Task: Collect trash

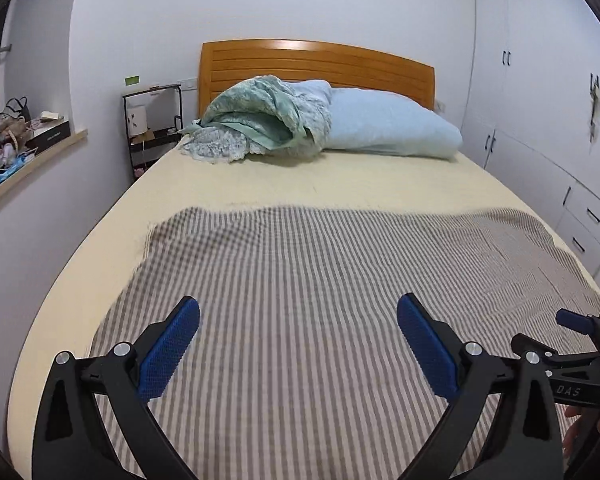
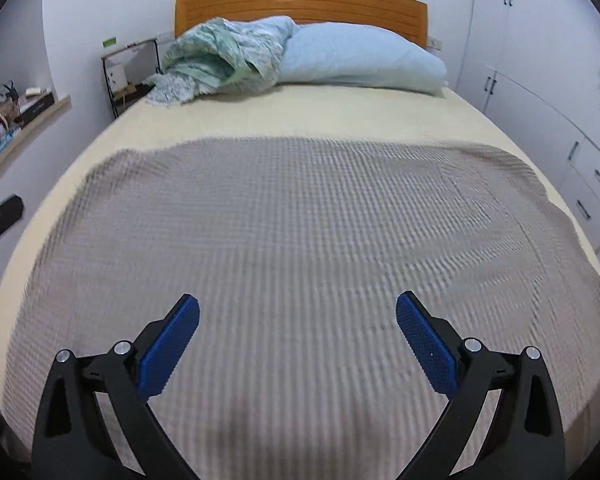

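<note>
No trash shows on the bed in either view. My left gripper (image 1: 298,309) is open and empty, held over the foot end of a grey striped blanket (image 1: 320,280). My right gripper (image 2: 297,307) is open and empty over the same blanket (image 2: 292,220). Part of the right gripper shows at the right edge of the left wrist view (image 1: 580,332). Part of the left gripper shows at the left edge of the right wrist view (image 2: 0,216).
A bed with a cream sheet (image 1: 340,184), a wooden headboard (image 1: 316,68), a light blue pillow (image 1: 392,128) and a bunched green quilt (image 1: 260,120). A black bedside rack (image 1: 152,128) stands at the left. A cluttered window sill (image 1: 24,140) is far left. White cabinets (image 1: 540,120) line the right.
</note>
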Demonstrator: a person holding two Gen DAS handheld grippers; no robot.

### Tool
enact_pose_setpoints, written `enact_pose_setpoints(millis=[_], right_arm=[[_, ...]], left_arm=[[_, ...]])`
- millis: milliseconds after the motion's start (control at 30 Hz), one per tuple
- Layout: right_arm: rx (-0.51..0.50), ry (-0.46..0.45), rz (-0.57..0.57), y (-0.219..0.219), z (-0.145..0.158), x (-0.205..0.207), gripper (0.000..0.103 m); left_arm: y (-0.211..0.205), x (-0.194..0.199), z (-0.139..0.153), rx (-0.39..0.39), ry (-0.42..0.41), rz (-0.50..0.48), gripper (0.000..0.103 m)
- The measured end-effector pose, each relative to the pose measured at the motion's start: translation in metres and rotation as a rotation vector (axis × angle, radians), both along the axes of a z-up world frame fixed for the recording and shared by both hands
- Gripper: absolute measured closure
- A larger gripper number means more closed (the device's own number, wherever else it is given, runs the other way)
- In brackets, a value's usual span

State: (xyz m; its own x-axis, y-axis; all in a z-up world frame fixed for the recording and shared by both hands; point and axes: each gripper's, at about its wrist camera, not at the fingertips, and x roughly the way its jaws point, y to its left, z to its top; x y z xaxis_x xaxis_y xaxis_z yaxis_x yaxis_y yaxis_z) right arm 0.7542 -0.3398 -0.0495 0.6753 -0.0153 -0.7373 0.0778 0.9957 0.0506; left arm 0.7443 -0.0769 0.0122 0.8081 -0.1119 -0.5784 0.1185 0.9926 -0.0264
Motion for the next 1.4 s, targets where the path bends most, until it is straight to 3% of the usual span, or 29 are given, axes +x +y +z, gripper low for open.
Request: enact_pose_setpoints(millis=[167,300,367,500,533,600,733,1000,1167,1400], right_arm=[[0.067,0.068,-0.051,0.009,-0.004,0.059,0.008],[0.004,0.067,-0.08,0.019,0.0,0.09,0.008],[0.013,-0.032,-0.062,0.023,0.009,0.093,0.008],[-0.015,-0.386,0.004,0.033,0.028,0.065,0.008],[-0.033,-0.434,0.001,0.036,0.029,0.059,0.008],[-0.05,-0.488,0.001,0.039,0.029,0.052,0.008],[-0.055,-0.486,0.0,0.039,0.027,0.051,0.008],[-0.055,-0.495,0.024,0.046,0.048,0.033,0.008],[-0.034,-0.451,0.015,0.049,0.063,0.003,0.008],[-0.067,-0.484,0.013,0.051,0.08,-0.069,0.008]], left_arm=[[0.014,0.055,-0.001,-0.007,-0.022,0.033,0.007],[0.021,0.084,-0.005,0.003,-0.042,0.051,0.007],[0.024,0.091,-0.005,-0.004,-0.073,0.048,0.007],[0.026,0.092,-0.004,-0.015,-0.197,0.043,0.007],[0.027,0.092,-0.004,-0.013,-0.222,0.042,0.007],[0.027,0.093,-0.005,-0.017,-0.249,0.043,0.007],[0.028,0.088,0.0,-0.032,-0.295,0.043,0.007],[0.026,0.053,0.026,-0.029,-0.342,0.038,0.007],[0.023,0.003,0.045,-0.03,-0.355,0.02,0.007],[0.022,-0.084,0.068,-0.004,-0.38,0.008,0.007]])
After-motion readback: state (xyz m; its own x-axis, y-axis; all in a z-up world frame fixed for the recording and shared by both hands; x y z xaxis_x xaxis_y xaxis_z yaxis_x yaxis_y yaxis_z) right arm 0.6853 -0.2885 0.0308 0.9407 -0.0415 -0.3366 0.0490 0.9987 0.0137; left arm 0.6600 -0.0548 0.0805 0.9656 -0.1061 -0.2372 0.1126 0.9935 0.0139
